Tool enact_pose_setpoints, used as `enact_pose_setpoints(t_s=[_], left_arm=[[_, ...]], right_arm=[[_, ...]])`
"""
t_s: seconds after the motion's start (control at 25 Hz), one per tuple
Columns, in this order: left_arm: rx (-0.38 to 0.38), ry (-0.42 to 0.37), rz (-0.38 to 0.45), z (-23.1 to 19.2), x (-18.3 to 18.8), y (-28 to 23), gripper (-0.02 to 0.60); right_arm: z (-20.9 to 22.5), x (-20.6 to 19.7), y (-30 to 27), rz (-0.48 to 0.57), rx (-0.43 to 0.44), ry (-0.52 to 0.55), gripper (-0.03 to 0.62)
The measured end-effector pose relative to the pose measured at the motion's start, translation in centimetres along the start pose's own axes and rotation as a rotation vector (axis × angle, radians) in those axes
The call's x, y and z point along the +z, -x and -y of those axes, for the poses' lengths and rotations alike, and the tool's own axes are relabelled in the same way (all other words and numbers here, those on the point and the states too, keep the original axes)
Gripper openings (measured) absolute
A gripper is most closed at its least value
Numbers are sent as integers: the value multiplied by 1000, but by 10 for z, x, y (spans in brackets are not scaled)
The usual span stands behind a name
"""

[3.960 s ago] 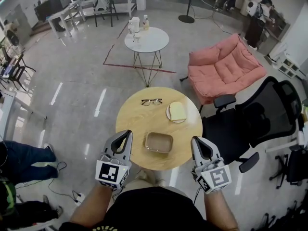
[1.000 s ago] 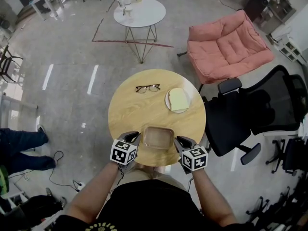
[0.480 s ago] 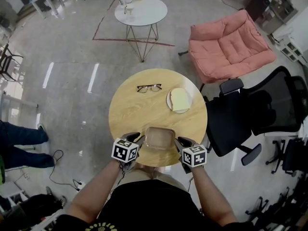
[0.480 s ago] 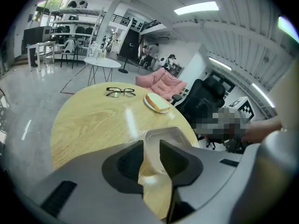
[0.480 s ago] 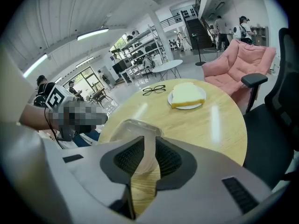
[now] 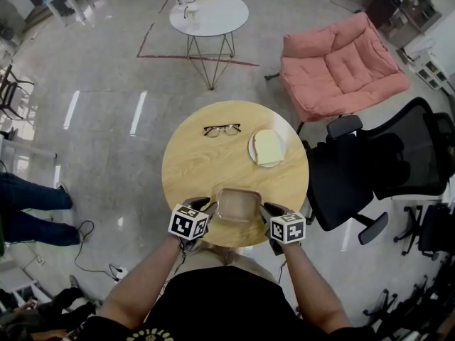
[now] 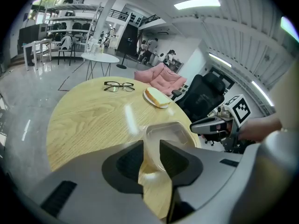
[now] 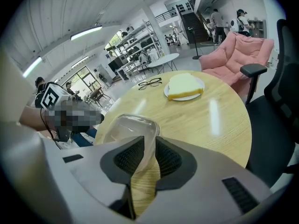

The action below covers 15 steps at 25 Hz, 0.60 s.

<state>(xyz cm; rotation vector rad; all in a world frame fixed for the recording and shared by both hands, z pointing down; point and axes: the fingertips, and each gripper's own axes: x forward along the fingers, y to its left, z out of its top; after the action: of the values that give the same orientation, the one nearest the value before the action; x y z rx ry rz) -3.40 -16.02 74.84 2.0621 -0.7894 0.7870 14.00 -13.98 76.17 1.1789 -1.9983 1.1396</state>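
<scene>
Now both grippers have hold of the clear plastic container [image 6: 237, 204], which sits at the near edge of the round wooden table [image 6: 199, 169]. The left gripper [image 6: 206, 206] has its jaws pinched onto the container's left wall, and the right gripper [image 6: 264, 208] onto its right wall (thin plastic shows between each pair). Four seconds ago both hung off the table's near edge, clear of the container. Over the last half-second little shifts, so the two-sided hold looks settled. Glasses [image 6: 222, 129] and a plate with bread [image 6: 266, 148] lie toward the table's far side.

Open-plan lab-office: office chair [image 6: 377, 169], pink sofa [image 6: 341, 59], equipment shelves [image 8: 135, 48].
</scene>
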Motion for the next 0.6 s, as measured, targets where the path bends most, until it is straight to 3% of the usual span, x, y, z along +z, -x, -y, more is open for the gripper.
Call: enact_pose_setpoints(t_s=[0.6], left_arm=[[-27, 10, -39, -1, -10, -8, 123]], right_arm=[[8, -5, -14, -11, -22, -58, 82]])
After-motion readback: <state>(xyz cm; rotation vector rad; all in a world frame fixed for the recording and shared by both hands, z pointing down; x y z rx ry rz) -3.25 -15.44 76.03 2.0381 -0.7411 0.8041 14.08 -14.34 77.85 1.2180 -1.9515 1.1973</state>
